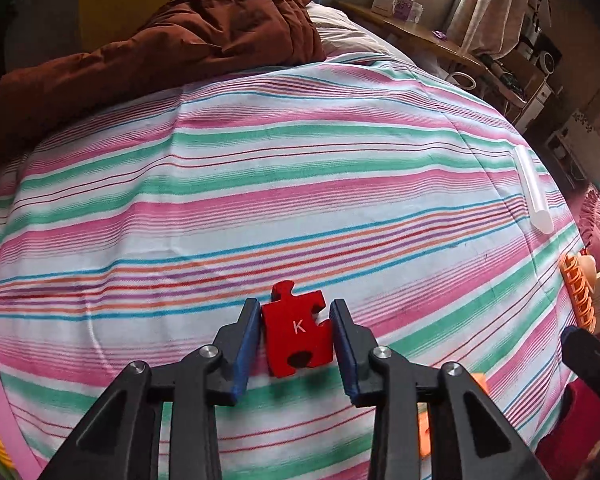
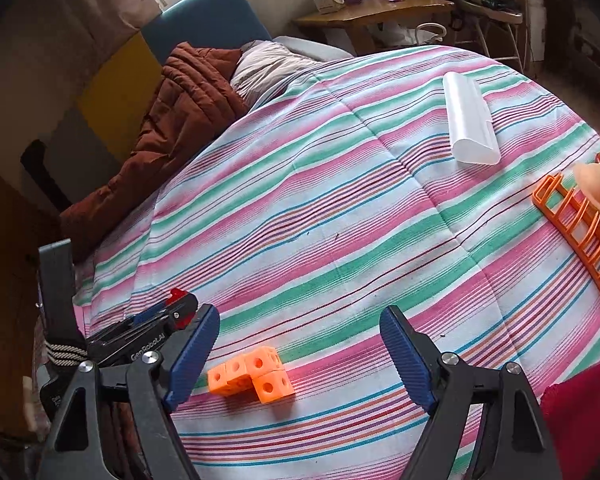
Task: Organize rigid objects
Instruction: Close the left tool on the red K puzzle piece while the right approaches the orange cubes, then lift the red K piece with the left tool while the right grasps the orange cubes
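Observation:
In the left wrist view my left gripper is shut on a red puzzle piece marked K, held just above the striped bedsheet. In the right wrist view my right gripper is open and empty, with an orange block of linked cubes lying on the sheet between its fingers. The left gripper shows at the left of that view, with a bit of the red piece at its tip. A white plastic case lies far right; it also shows in the left wrist view.
An orange rack with a peach round object lies at the right edge of the bed. A brown quilt is heaped at the bed's far side. A wooden table with boxes stands beyond the bed.

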A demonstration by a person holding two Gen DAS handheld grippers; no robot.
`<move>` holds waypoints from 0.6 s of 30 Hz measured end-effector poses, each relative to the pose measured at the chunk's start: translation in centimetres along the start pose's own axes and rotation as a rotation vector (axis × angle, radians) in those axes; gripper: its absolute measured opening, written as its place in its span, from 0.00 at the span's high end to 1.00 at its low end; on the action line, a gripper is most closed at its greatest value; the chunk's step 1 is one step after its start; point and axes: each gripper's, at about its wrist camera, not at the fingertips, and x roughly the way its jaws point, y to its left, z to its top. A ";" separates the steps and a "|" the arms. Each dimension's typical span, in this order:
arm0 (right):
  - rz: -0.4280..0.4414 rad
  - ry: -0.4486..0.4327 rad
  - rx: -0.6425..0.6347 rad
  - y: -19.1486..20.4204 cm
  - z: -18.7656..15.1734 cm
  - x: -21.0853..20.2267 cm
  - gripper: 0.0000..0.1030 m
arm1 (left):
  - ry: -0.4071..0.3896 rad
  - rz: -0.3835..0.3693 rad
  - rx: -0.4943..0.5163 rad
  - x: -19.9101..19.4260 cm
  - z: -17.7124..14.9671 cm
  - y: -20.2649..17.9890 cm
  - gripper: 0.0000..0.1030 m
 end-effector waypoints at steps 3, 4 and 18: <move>0.003 0.042 -0.047 0.9 -0.5 1.0 0.19 | -0.011 0.010 0.019 -1.5 -2.2 0.8 0.65; 0.001 0.054 -0.066 1.2 -0.7 1.4 0.19 | -0.016 0.017 0.024 -1.8 -2.7 1.0 0.65; -0.054 0.151 -0.335 5.6 -4.3 5.1 0.15 | -0.105 0.090 0.069 -5.7 -10.5 2.1 0.69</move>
